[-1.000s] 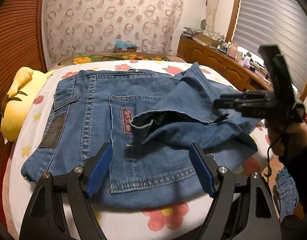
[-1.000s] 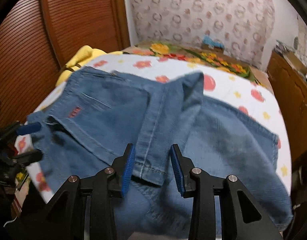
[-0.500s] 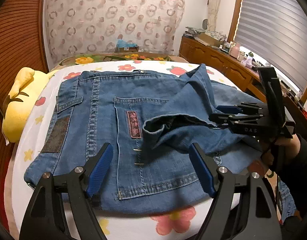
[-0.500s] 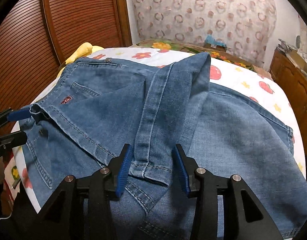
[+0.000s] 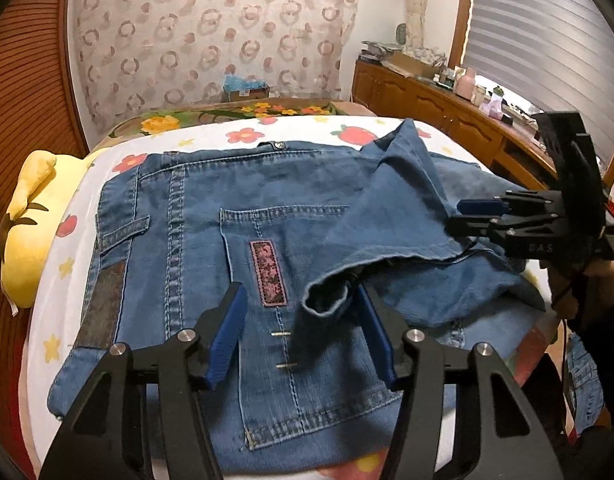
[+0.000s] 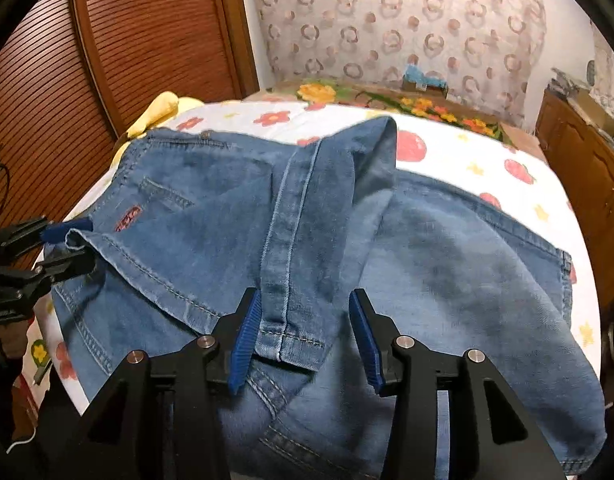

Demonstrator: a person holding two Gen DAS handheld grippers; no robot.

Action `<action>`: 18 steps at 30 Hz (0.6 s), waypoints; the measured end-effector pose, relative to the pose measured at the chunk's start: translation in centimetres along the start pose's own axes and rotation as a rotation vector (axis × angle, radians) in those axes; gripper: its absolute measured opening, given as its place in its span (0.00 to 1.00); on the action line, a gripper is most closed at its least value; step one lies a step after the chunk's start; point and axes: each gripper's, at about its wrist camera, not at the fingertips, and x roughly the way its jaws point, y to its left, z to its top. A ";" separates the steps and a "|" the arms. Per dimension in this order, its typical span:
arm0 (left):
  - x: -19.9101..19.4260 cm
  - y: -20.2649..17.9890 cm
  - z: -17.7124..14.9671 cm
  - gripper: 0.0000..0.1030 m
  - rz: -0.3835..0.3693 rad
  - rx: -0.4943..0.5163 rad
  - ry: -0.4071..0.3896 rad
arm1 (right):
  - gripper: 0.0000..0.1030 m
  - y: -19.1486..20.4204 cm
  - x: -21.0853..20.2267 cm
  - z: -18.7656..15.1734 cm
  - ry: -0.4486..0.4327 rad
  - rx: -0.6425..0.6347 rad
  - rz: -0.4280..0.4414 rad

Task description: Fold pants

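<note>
Blue denim pants (image 5: 195,240) lie spread on a bed, waistband at the far side, back pocket with a pink patch (image 5: 268,272) facing up. A pant leg (image 5: 387,216) is folded back across them, its hem end bunched. My left gripper (image 5: 301,330) is open, its jaws either side of the hem corner (image 5: 327,296). My right gripper (image 6: 303,338) is open, its jaws around the leg's hem (image 6: 291,340). The right gripper also shows in the left wrist view (image 5: 519,220), and the left gripper shows in the right wrist view (image 6: 59,240).
The bed has a white floral sheet (image 5: 247,134). A yellow plush toy (image 5: 27,216) lies at its left edge. A wooden dresser (image 5: 439,108) with clutter stands on the right. A slatted wooden door (image 6: 107,40) stands to the left.
Both grippers moved closer over the pants. The left gripper's jaws narrowed around the hem corner. The right gripper's jaws widened a little, and the folded leg sank lower.
</note>
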 end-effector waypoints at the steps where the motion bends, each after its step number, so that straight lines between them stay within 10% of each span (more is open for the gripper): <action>1: 0.2 -0.1 0.1 0.53 -0.003 0.005 0.002 | 0.46 0.0 0.1 0.0 0.008 -0.001 0.007; 6: 0.3 -0.5 0.1 0.39 -0.017 0.033 0.004 | 0.45 -0.4 0.1 0.0 0.028 0.005 0.052; 11: 0.0 -1.1 0.3 0.22 -0.031 0.057 -0.012 | 0.06 -0.8 -0.3 0.1 0.025 -0.004 0.105; 18: -4.6 -1.9 1.3 0.10 -0.036 0.037 -0.146 | 0.06 -1.0 -4.3 1.8 -0.120 -0.012 0.142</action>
